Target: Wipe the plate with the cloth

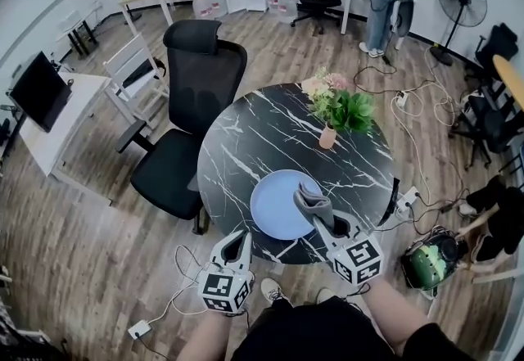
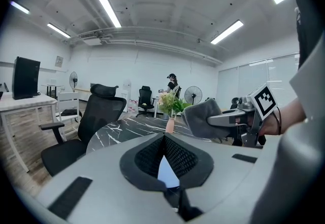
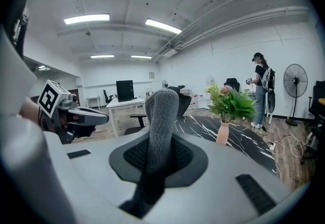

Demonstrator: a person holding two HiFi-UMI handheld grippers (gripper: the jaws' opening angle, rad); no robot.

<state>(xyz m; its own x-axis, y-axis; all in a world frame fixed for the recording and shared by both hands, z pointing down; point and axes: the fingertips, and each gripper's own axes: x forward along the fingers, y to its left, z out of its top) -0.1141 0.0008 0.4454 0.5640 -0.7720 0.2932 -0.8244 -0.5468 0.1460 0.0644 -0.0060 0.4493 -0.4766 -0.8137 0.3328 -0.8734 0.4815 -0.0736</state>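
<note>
Two grippers: both are at the near edge of the round black table (image 1: 246, 130), one on each side of the plate.
Plate: the blue plate (image 1: 274, 204) lies flat on the table, just ahead of the left gripper (image 1: 237, 243) and ahead-left of the right gripper (image 3: 160, 141).
Cloth: the grey cloth (image 3: 161, 108) stands up out of the right gripper's jaws as a folded bundle. In the head view it is over the right part of the plate.
Right gripper state: the jaws are closed tight on the cloth, and the pads press on the fold.
Left gripper state: the jaws are fully together with nothing between them. It touches nothing.
Contact: from the left gripper view the cloth seems to be raised in the air, so probably it does not yet rest on the plate. This is not certain.
Done: the cloth is in the grip and is at the plate.
Left to do: the wiping itself, most likely. The plate shows no mark that tells if any part is already wiped.
Beyond the plate: a vase of flowers (image 1: 327, 137) stands well apart from both grippers.
</note>
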